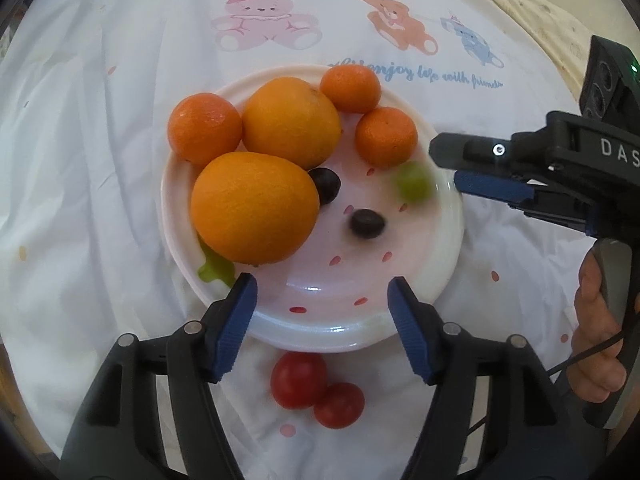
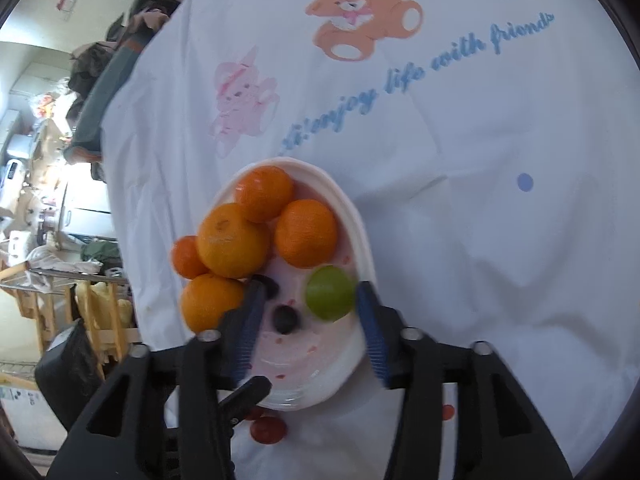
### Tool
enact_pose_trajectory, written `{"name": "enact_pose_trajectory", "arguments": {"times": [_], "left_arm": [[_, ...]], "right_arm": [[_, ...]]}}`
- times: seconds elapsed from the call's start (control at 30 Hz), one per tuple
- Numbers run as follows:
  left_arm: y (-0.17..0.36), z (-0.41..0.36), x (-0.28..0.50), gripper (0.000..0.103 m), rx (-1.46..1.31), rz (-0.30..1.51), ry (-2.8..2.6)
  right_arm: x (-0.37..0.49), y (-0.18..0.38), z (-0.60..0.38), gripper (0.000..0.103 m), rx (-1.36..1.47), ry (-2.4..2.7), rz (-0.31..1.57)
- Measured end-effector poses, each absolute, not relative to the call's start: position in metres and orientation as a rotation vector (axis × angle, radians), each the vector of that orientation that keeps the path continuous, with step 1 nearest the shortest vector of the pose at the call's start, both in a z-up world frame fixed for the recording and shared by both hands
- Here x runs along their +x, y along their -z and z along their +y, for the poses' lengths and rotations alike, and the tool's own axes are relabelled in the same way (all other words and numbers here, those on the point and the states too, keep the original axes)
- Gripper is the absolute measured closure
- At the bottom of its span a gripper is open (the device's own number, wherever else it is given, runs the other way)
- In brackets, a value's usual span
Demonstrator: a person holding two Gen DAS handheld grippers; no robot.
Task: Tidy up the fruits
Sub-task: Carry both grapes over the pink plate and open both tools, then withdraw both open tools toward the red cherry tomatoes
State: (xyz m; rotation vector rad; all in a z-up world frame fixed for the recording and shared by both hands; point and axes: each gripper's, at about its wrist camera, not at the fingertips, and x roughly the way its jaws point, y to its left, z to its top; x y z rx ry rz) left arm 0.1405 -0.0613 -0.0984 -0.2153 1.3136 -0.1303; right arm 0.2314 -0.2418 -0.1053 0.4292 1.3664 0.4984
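Observation:
A pink plate holds two big oranges, three small mandarins, two dark grapes and a blurred green grape. A green leaf-shaped piece sticks out under the near orange. My left gripper is open and empty over the plate's near rim. Two red cherry tomatoes lie on the cloth below it. My right gripper hovers at the plate's right edge. In the right wrist view it is open, with the green grape loose between its fingers over the plate.
The plate sits on a white cloth printed with bears and blue writing. A hand holds the right gripper's handle. In the right wrist view a cluttered room with wooden racks lies past the cloth's left edge.

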Motion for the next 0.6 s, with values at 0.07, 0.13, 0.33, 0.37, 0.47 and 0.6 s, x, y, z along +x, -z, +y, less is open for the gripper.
{"name": "enact_pose_trajectory", "arguments": {"times": [0.07, 0.13, 0.33, 0.37, 0.47, 0.6], "left_arm": [[0.095, -0.058, 0.139, 0.039, -0.225, 1.311, 0.128], [0.092, -0.056, 0.139, 0.039, -0.228, 1.308, 0.127], [0.066, -0.043, 0.124, 0.039, -0.206, 1.272, 0.101], [0.061, -0.040, 0.121, 0.039, -0.209, 1.262, 0.093], [0.053, -0.034, 0.113, 0.039, -0.215, 1.249, 0.077], [0.046, -0.029, 0.095, 0.039, -0.187, 1.235, 0.068]], "right_arm": [[0.232, 0.102, -0.243, 0.048, 0.407, -0.494, 1.347], [0.234, 0.103, -0.247, 0.048, 0.432, -0.489, 1.346], [0.230, 0.093, -0.267, 0.048, 0.482, -0.447, 1.305], [0.226, 0.090, -0.270, 0.048, 0.488, -0.446, 1.295], [0.215, 0.079, -0.274, 0.048, 0.474, -0.429, 1.264], [0.198, 0.065, -0.272, 0.048, 0.429, -0.424, 1.227]]}}
